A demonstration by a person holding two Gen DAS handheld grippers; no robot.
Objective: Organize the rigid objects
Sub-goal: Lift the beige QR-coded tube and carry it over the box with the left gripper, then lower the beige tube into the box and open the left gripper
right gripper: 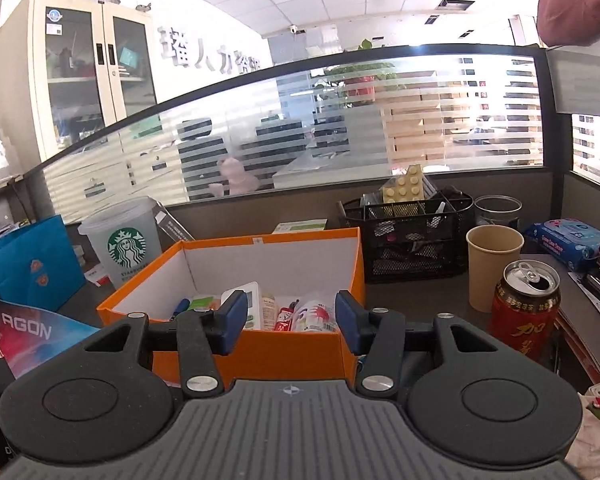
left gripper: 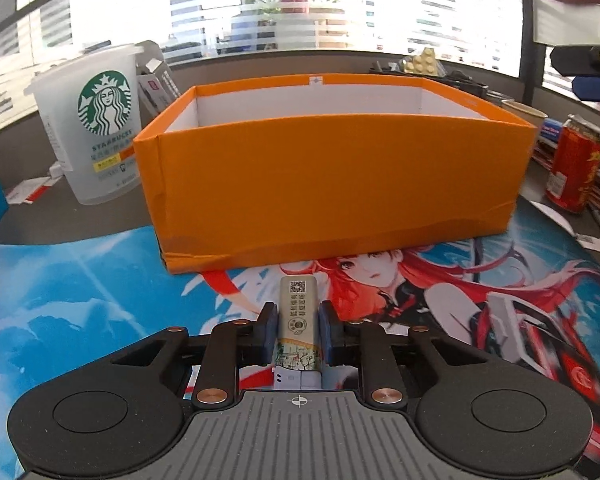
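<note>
My left gripper (left gripper: pixel 298 328) is shut on a small printed lighter (left gripper: pixel 299 312) with a QR code, held low over the anime desk mat (left gripper: pixel 80 300), just in front of the orange box (left gripper: pixel 332 176). My right gripper (right gripper: pixel 291 320) is open and empty, hovering above the near edge of the orange box (right gripper: pixel 284 350). Inside the box lie several small items, among them a white device (right gripper: pixel 247 300) and a small bottle (right gripper: pixel 315 314).
A Starbucks cup (left gripper: pixel 96 120) stands left of the box. A red can (left gripper: pixel 574 164) stands to its right, also in the right wrist view (right gripper: pixel 526 310), beside a paper cup (right gripper: pixel 494 264). A black mesh organizer (right gripper: pixel 408 236) is behind. A blue bag (right gripper: pixel 24 264) is left.
</note>
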